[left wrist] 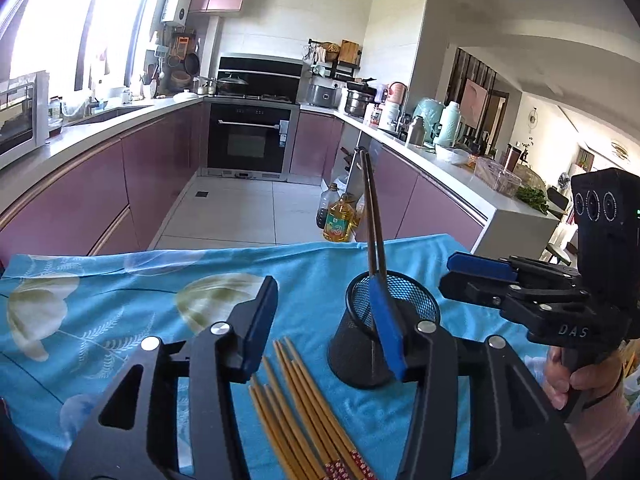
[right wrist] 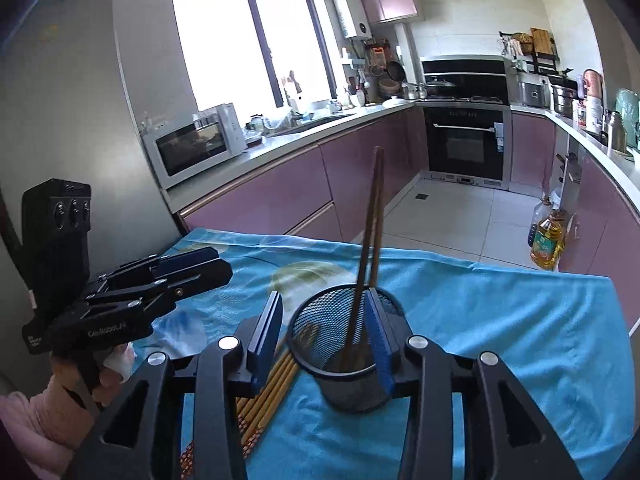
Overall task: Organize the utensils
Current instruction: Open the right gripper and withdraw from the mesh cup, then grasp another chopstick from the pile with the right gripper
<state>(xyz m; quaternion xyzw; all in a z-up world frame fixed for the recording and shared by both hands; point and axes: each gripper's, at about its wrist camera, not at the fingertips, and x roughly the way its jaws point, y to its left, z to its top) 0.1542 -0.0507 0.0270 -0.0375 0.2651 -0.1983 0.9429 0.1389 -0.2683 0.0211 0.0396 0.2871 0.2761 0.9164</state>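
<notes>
A black mesh cup [left wrist: 352, 344] [right wrist: 352, 384] stands on the blue flowered cloth [left wrist: 120, 320] [right wrist: 520, 340]. Two dark chopsticks [left wrist: 370, 208] [right wrist: 374, 208] lean upright inside it. A bundle of several yellow-brown chopsticks [left wrist: 296, 400] [right wrist: 276, 384] lies on the cloth just left of the cup. My left gripper [left wrist: 324, 320] [right wrist: 216, 266] is open above the bundle, and its right finger overlaps the cup's side in the picture. My right gripper [right wrist: 324, 336] [left wrist: 476, 272] is open close to the cup, with no pad pressing on anything.
The cloth-covered table ends at its far edge [left wrist: 280, 246], with tiled floor beyond. Oil bottles [left wrist: 338, 216] [right wrist: 548, 240] stand on the floor by the right-hand cabinets. A microwave [right wrist: 192, 144] sits on the left counter. A hand [left wrist: 560, 380] holds the right gripper's handle.
</notes>
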